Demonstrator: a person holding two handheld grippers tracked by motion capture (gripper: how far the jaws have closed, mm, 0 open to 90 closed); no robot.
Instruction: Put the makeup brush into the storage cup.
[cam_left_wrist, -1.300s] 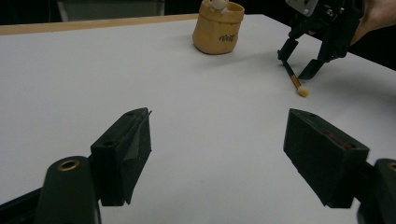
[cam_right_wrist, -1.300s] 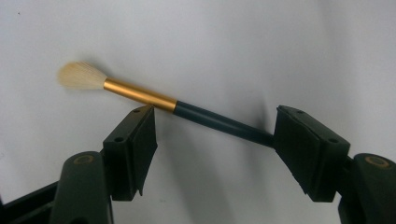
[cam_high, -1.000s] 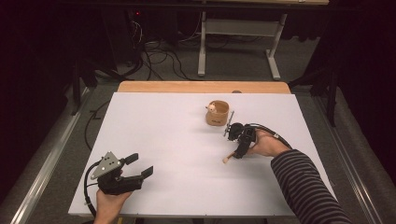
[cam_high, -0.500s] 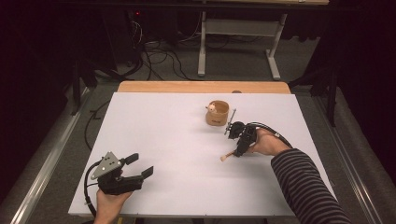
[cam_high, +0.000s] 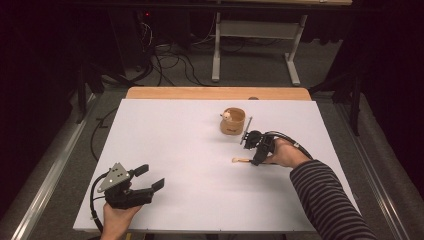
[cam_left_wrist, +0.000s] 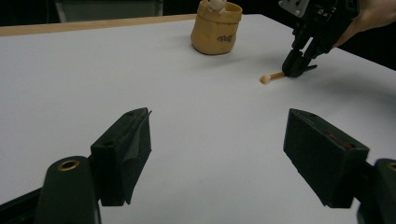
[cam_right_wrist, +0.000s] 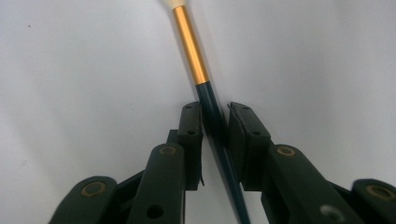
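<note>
In the right gripper view the stick (cam_right_wrist: 190, 44) runs past the top edge, so its pale tip is cut off, and its dark lower end leaves the frame at 6 o'clock. What the stick really is stays hard to tell: it has a gold middle section, a dark handle part and a pale rounded tip. In the high view it shows as a short pale sliver (cam_high: 241, 160) on the tabletop (cam_high: 170, 135), its far end hidden under the gripper.

The right gripper (cam_right_wrist: 215, 123) is clenched on the dark part of the stick, with a pad pressed to each side of it. In the left gripper view the same gripper (cam_left_wrist: 299, 70) points steeply down, its tips at the tabletop and the stick's rounded tip (cam_left_wrist: 265, 79) lying at its 9 o'clock. The right hand (cam_high: 283, 153) comes in from 5 o'clock in the high view, its striped sleeve (cam_high: 325, 200) angled across the tabletop's near right part.

A small tan cup (cam_high: 233, 121) with something pale inside stands upright at about 11 o'clock from the right gripper (cam_high: 256, 159), near it but apart.

The left gripper (cam_high: 150, 180) is released, its jaws wide apart and holding nothing. It is held low over the near left part of the tabletop, pointing towards 2 o'clock, with the left hand (cam_high: 117, 212) entering from 6 o'clock.
</note>
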